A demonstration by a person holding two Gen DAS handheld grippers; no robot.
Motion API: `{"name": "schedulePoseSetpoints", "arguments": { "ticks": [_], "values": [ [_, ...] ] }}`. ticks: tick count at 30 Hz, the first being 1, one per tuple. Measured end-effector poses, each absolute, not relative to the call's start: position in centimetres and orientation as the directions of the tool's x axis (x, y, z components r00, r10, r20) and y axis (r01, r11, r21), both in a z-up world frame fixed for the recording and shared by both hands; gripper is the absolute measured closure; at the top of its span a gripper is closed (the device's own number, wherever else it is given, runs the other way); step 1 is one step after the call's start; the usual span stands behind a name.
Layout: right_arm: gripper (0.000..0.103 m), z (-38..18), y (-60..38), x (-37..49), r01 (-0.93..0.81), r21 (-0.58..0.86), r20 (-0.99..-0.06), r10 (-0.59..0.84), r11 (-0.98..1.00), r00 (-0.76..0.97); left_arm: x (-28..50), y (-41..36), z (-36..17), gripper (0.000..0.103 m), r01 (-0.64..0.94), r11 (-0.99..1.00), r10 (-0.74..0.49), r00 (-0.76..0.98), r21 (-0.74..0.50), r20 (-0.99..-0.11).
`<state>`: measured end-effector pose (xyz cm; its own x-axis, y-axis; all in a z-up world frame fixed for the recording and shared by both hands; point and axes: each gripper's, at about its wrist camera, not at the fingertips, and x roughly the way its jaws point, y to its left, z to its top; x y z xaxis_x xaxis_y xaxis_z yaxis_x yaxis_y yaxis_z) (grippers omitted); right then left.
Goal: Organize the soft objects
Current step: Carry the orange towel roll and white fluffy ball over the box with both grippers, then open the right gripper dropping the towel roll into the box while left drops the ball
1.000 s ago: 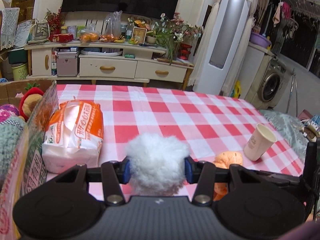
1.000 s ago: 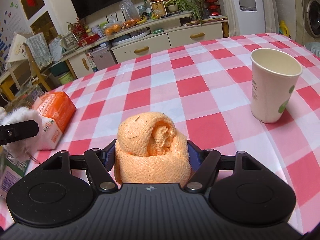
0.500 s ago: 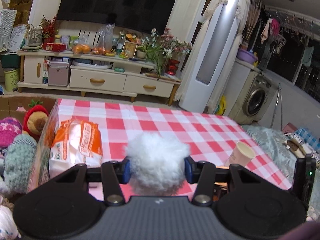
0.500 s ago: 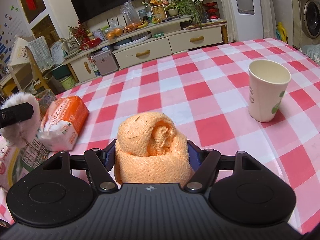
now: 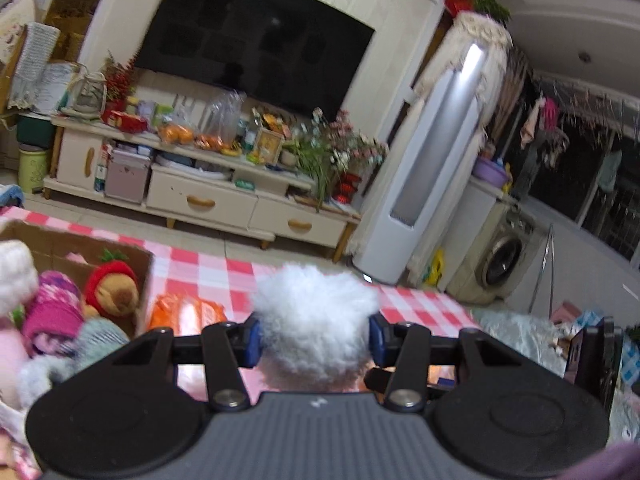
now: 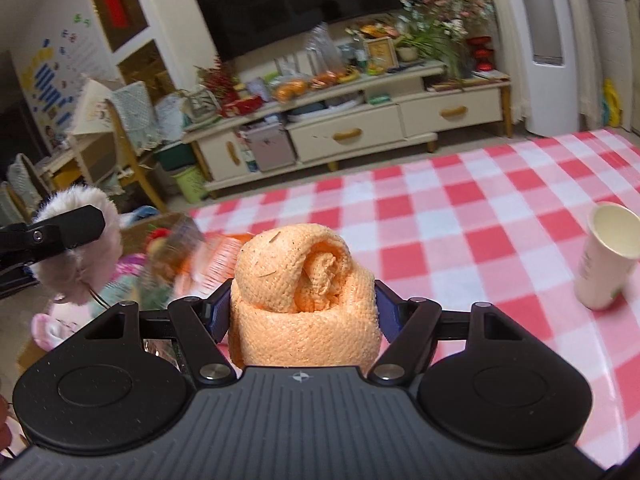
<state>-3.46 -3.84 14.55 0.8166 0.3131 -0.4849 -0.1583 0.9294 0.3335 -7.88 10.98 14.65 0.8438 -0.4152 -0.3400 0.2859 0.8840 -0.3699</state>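
I am working over the table, its red-checked cloth running to the far edge. The box is sitting at its left edge, already holding plush toys. My right gripper is squeezing the rolled orange towel, held above the cloth. My left gripper is pinching the white pompom, raised beside the box. I am judging the risks: the fluffy pompom could be slipping from a shallow pinch, the towel could be unrolling on release, and the cup near the right edge could be getting knocked over.
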Motion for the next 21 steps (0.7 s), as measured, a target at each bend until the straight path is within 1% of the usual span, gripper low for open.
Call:
{"name": "schedulePoseSetpoints", "arguments": {
  "ticks": [7, 14, 17, 21],
  "values": [
    [0.016, 17.2, 0.9, -0.7, -0.274, 0.364, -0.43, 0.422, 0.89, 0.798, -8.5, 15.1, 15.6, 0.055, 0.196, 0.897, -0.327, 0.898, -0.397, -0.295],
    [0.016, 19.6, 6.5, 2.3, -0.386, 0.346, -0.379, 0.504, 0.855, 0.776, -9.5, 19.3, 16.0, 0.054, 0.078, 0.905, -0.212, 0.936, -0.418, -0.283],
    [0.016, 20.0, 8.6, 3.6, -0.42, 0.342, -0.372, 0.532, 0.84, 0.761, -9.9, 20.5, 15.7, 0.054, 0.043, 0.912, -0.176, 0.939, -0.408, -0.295],
    [0.016, 19.7, 11.3, 5.5, -0.455, 0.336, -0.378, 0.561, 0.825, 0.737, -9.8, 21.6, 15.0, 0.054, 0.008, 0.925, -0.148, 0.927, -0.379, -0.343]
  ]
}}
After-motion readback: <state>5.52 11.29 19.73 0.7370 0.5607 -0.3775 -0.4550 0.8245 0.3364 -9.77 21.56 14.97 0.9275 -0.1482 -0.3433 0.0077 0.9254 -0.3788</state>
